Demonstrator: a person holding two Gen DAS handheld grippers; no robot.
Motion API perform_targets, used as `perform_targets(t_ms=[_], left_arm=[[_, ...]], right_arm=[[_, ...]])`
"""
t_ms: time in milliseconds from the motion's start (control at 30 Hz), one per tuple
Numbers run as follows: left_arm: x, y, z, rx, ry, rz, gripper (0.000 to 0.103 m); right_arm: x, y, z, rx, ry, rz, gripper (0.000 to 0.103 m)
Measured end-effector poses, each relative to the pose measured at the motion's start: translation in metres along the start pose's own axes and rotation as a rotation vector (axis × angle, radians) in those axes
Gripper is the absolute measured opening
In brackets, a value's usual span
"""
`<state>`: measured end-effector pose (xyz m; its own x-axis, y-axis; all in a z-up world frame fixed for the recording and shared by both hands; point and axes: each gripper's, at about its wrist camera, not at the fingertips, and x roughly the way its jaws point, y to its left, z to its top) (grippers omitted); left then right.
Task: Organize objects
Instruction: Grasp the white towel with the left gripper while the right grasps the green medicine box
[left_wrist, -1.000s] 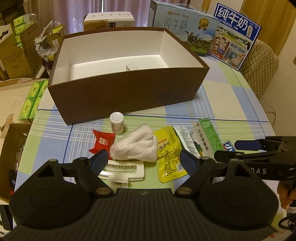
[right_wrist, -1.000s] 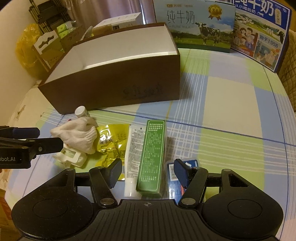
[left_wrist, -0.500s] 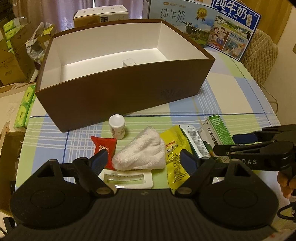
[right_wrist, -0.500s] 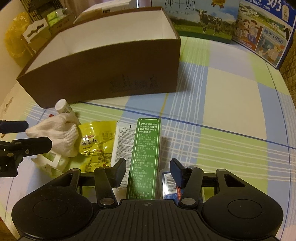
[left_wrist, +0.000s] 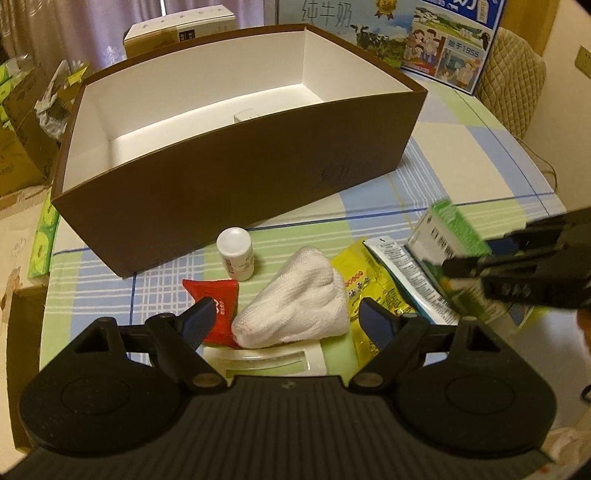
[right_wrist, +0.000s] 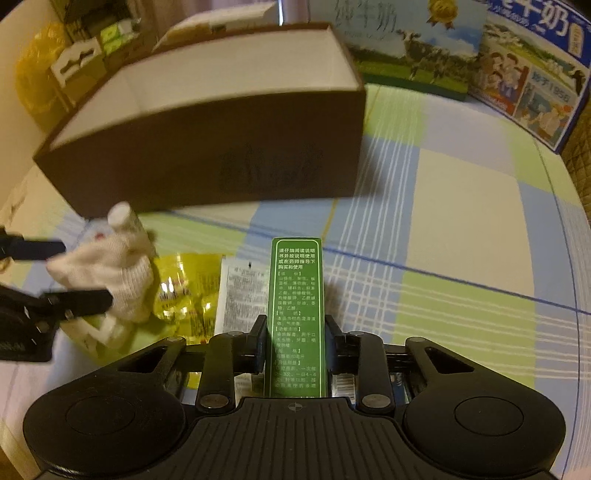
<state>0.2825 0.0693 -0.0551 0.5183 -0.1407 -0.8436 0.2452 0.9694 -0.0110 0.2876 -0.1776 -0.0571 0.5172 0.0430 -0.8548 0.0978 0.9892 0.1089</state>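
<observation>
Green carton (right_wrist: 295, 314): slim, white Chinese print, clamped between the right gripper's (right_wrist: 295, 345) pads.
Brown box (left_wrist: 236, 173): open, white inside, beyond the clutter.
White cloth (left_wrist: 299, 306): bunched on table.

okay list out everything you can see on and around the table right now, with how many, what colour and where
storage box: 1, brown outside, white inside, open, back of table
small white item: 1, inside the box, too hidden to identify
pill bottle: 1, white, upright in front of the box
red packet: 1, beside the bottle
cloth: 1, white, bunched, centre
yellow packet: 1, right of the cloth
white tube: 1, flat, right of the yellow packet
green carton: 1, held in the right gripper
white plastic tray: 1, under the cloth
milk cartons: 2, blue-green, behind the box
tablecloth: 1, blue-green-cream check
left gripper: open, around the cloth
right gripper: shut on the carton
</observation>
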Motion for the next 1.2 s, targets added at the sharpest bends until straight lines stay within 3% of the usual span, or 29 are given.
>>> perform_targets(t_ms=[267, 600, 1000, 1200], left_arm=[[0.004, -0.007, -0.004, 0.103, -0.019, -0.017, 0.081], [0.024, -0.011, -0.003, 0.154, 0.015, -0.001, 0.069], [0.022, -0.010, -0.006, 0.193, 0.010, -0.026, 0.031], [0.005, -0.008, -0.003, 0.165, -0.029, -0.031, 0.027]], right_arm=[[-0.034, -0.019, 0.015, 0.094, -0.082, 0.017, 0.027], [-0.038, -0.043, 0.006, 0.178, -0.061, -0.005, 0.027], [-0.039, -0.043, 0.002, 0.182, -0.060, 0.006, 0.027], [-0.046, -0.041, 0.003, 0.174, -0.082, 0.019, 0.027]])
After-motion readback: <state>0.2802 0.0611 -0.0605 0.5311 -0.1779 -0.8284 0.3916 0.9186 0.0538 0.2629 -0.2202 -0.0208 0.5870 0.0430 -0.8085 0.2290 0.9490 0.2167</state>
